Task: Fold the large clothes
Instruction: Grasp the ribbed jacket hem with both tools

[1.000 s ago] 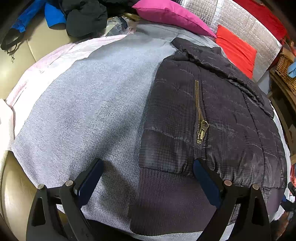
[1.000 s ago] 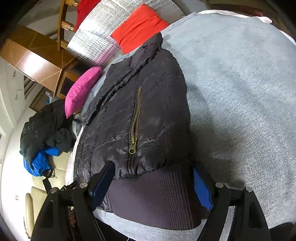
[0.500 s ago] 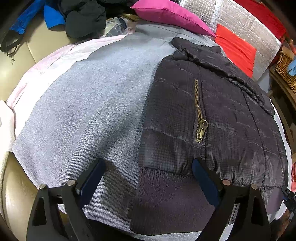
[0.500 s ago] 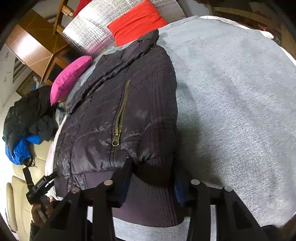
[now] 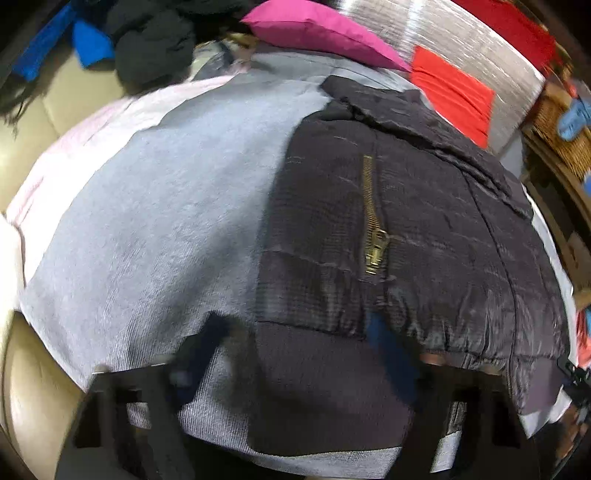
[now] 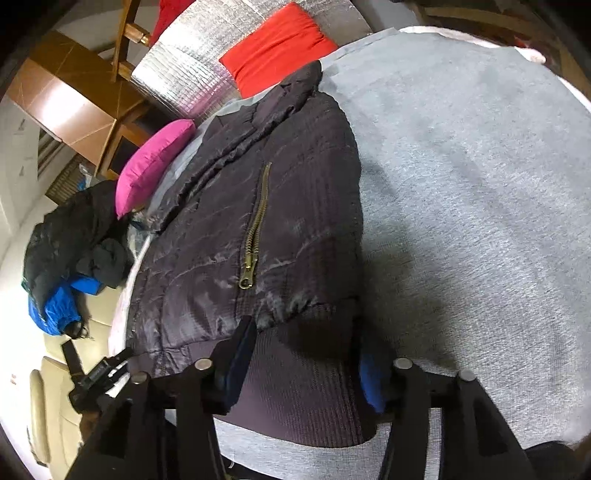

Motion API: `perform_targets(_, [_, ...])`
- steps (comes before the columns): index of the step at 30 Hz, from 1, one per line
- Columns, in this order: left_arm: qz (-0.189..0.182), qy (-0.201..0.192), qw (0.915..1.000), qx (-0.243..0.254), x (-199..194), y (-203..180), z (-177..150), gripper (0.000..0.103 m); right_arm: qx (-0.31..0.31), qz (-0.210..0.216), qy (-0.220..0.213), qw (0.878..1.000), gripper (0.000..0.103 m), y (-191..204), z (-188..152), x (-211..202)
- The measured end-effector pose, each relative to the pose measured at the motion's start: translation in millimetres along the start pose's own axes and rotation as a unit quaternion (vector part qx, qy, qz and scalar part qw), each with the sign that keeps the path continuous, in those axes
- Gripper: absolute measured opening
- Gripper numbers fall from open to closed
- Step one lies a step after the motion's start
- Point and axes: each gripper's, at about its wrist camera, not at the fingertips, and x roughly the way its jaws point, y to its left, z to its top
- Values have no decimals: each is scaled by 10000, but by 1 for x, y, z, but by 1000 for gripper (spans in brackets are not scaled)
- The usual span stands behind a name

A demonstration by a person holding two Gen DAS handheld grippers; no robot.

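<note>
Your left gripper (image 5: 299, 354) appears motion-blurred in the left wrist view. Its jaws stand spread wide and pinch nothing. The left pad rests over the grey knit sheet (image 5: 140, 229), a flat fabric with a fine ribbed weave. The right pad lies at the gathered seam where the quilted shell of the jacket (image 5: 406, 229) meets its waistband (image 5: 317, 387).

The jacket is a dark, slightly glossy quilted garment with stitched horizontal channels and a faint grid texture. It lies flat on the sheet, ahead of the jaws and offset toward the right pad. The waistband is matte ribbed knit and fills most of the gap between the two pads. A brass zipper (image 5: 373, 225) runs lengthwise up the shell, directly ahead of the right pad, with its pull at the near end. The collar lies at the far end, well ahead of the jaws. Beyond it sit a smooth magenta cushion (image 5: 321, 33) and a red cushion (image 5: 454, 92) against silver quilted foil.

Your right gripper (image 6: 306, 369) is sharp in the right wrist view. Its jaws stand partly open, with the ribbed waistband (image 6: 299, 384) between them. The left pad lies on the band just beneath the puckered shell hem. The right pad sits at the band's right edge. You cannot tell from this view whether the pads already press the knit. The jacket body (image 6: 236, 229) extends ahead and to the left of the jaws. Bare grey sheet (image 6: 480, 192) lies to the right of the right pad.
</note>
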Motion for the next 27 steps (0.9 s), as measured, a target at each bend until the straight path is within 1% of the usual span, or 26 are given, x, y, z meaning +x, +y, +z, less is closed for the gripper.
perform_targets(1, [-57, 37, 10000, 26, 1, -2, 0, 57, -20, -91, 56, 9999, 33, 0, 0, 1])
perform_targets(2, [-15, 32, 10000, 38, 1, -3, 0, 55, -11, -73, 71, 9999, 30, -1, 1, 1])
perform_targets(3, [17, 21, 10000, 50, 1, -4, 0, 50, -18, -111, 103, 9999, 22, -2, 1, 1])
perform_targets(4, [35, 5, 10000, 79, -1, -5, 0, 46, -35, -146, 134, 9998, 18, -3, 2, 1])
perform_targets(5, [34, -10, 9999, 109, -2, -7, 0, 39, -51, -158, 162, 9997, 17, -3, 2, 1])
perform_targets(6, [32, -50, 9999, 159, -5, -8, -1, 24, -85, -193, 169, 9996, 14, -2, 3, 0])
perform_targets(7, [116, -84, 9997, 205, -8, -8, -1, 20, -152, -238, 170, 9995, 11, 1, 3, -1])
perform_targets(8, [63, -86, 9997, 211, -9, -7, -1, 19, -206, -260, 181, 9993, 10, 2, 3, -2])
perform_targets(13, [-86, -62, 9998, 188, -16, -2, -5, 16, -372, -376, 144, 9985, 8, 10, 6, -14])
perform_targets(16, [-117, -43, 9997, 193, -20, -2, -9, 16, -485, -544, 150, 9972, 8, 13, 6, -17])
perform_targets(23, [-252, 75, 9996, 96, -24, 4, -14, 17, -387, -665, 348, 9964, 8, 1, 2, -13])
perform_targets(25, [-175, 111, 9997, 153, -22, 4, -10, 24, -361, -606, 355, 9969, 9, -3, 4, -15])
perform_targets(26, [-151, 133, 9997, 122, -20, 3, -6, 29, -235, -481, 360, 9979, 13, -8, 5, -15])
perform_targets(27, [-161, 185, 9997, 46, -21, 5, -2, 42, -82, -350, 379, 9986, 15, -13, 9, -14])
